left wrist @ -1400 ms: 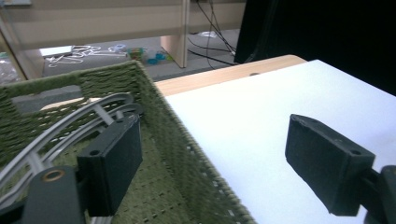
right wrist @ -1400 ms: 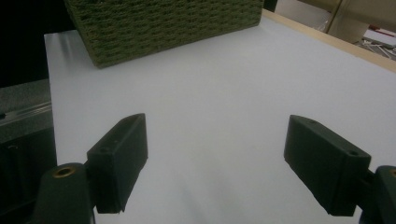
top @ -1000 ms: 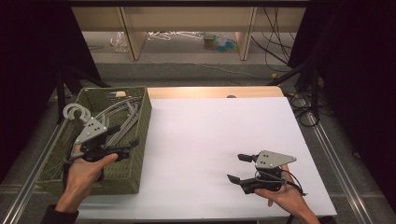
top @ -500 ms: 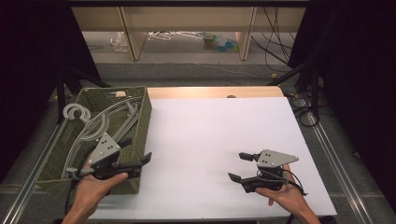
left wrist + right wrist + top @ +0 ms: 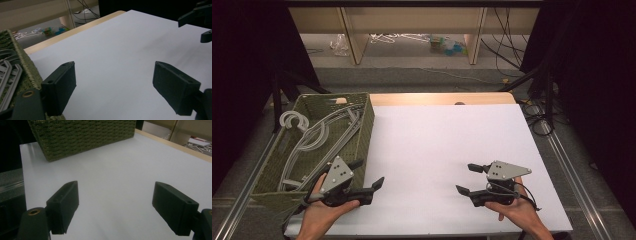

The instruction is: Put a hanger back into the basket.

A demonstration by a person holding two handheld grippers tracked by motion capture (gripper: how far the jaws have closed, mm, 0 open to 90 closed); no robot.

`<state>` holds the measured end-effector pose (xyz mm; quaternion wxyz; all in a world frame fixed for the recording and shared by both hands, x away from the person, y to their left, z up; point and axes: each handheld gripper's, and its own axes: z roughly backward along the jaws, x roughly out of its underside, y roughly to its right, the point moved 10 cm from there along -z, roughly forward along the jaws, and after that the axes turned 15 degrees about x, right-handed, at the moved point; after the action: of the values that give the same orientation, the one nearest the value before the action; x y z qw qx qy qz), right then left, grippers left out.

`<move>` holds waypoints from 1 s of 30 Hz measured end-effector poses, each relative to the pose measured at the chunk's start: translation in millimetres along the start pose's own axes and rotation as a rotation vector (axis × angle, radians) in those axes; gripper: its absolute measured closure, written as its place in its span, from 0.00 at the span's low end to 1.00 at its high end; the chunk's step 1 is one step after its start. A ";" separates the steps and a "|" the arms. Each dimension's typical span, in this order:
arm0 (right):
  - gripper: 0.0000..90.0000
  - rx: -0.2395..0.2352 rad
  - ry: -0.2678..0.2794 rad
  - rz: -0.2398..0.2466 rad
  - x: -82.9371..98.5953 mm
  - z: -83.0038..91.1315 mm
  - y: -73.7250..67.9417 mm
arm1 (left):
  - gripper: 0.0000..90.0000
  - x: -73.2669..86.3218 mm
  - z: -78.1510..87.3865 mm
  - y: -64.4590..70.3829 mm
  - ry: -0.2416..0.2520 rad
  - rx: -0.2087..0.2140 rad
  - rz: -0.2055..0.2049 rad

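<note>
We are holding left gripper (image 5: 369,174) wide open beside basket (image 5: 365,131), right gripper (image 5: 471,178) wide open, both empty. Hangers (image 5: 319,134) lying inside basket. We are advising: reach in from above, pinch one hanger only.

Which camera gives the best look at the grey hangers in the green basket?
The high view: it looks down into the basket, showing the hangers piled inside. The left gripper view catches a few hanger bars at its left edge; the right gripper view shows the basket's outer wall.
</note>
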<state>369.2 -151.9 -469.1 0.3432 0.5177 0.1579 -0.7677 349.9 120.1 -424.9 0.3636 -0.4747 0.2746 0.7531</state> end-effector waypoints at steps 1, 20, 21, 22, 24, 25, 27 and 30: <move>0.25 0.000 0.000 0.000 0.1 0.1 -0.1 | 0.21 0.4 -0.8 1.9 0.002 0.003 -0.002; 0.24 0.006 0.007 -0.025 3.0 9.2 -12.4 | 0.21 25.3 -7.4 32.8 -0.044 -0.007 -0.064; 0.24 0.005 -0.013 -0.032 5.5 11.2 -13.9 | 0.21 27.0 -9.0 34.5 -0.047 -0.003 -0.075; 0.24 0.021 -0.007 -0.030 5.9 12.2 -13.5 | 0.21 28.6 -9.6 35.5 -0.056 0.000 -0.079; 0.24 0.026 -0.007 -0.025 7.1 13.1 -13.9 | 0.21 31.4 -12.3 37.3 -0.056 -0.001 -0.082; 0.24 0.016 -0.032 -0.045 9.6 14.6 -16.9 | 0.21 32.6 -13.5 38.9 -0.053 0.007 -0.084; 0.24 0.049 -0.026 -0.047 10.9 16.0 -14.3 | 0.21 33.8 -14.1 37.8 -0.041 0.010 -0.089; 0.24 0.048 -0.031 -0.072 13.3 20.0 -15.5 | 0.21 36.6 -10.1 32.8 -0.027 -0.022 -0.066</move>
<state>341.8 -157.6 -474.6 0.3053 0.5078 0.1528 -0.7910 318.2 103.7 -460.1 0.3866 -0.4773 0.2458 0.7499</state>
